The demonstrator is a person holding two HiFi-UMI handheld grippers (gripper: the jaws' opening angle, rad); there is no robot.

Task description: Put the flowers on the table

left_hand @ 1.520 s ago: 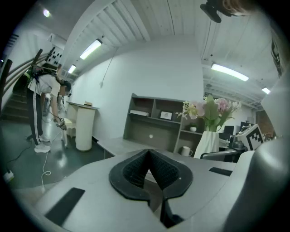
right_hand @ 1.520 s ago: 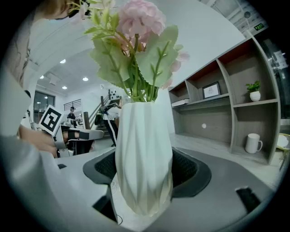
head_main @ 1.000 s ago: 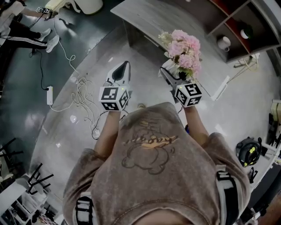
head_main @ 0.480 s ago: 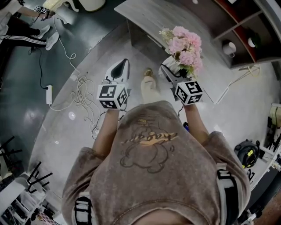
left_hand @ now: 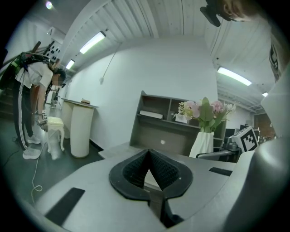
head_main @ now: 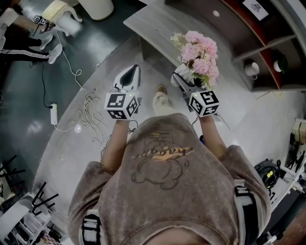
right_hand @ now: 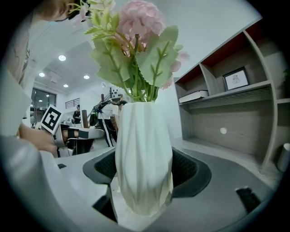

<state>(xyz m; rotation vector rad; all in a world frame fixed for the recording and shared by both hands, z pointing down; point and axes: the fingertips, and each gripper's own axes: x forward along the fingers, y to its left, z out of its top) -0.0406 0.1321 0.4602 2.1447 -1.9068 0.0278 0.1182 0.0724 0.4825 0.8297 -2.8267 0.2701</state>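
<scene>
A bunch of pink flowers [head_main: 200, 49] stands in a white ribbed vase [head_main: 183, 72], held above the floor in front of me. My right gripper [head_main: 184, 82] is shut on the vase. In the right gripper view the vase [right_hand: 144, 156] stands upright between the dark pads, with the flowers [right_hand: 136, 41] above it. My left gripper [head_main: 132, 72] is shut with nothing in it, level with the right one and to its left. The left gripper view shows the vase [left_hand: 202, 143] to its right. The grey table [head_main: 158, 21] lies just ahead.
A shelf unit [head_main: 258, 43] with cups stands at the right behind the table. Cables and a power strip [head_main: 53, 107] lie on the floor at the left. A person [head_main: 21, 40] and a white cylinder [head_main: 98, 7] are at the far left. My foot [head_main: 161, 101] shows between the grippers.
I have stepped forward: my foot has come into view between the grippers, and the shelf unit at the right has slid down the picture. Both grippers keep their hold and spacing.
</scene>
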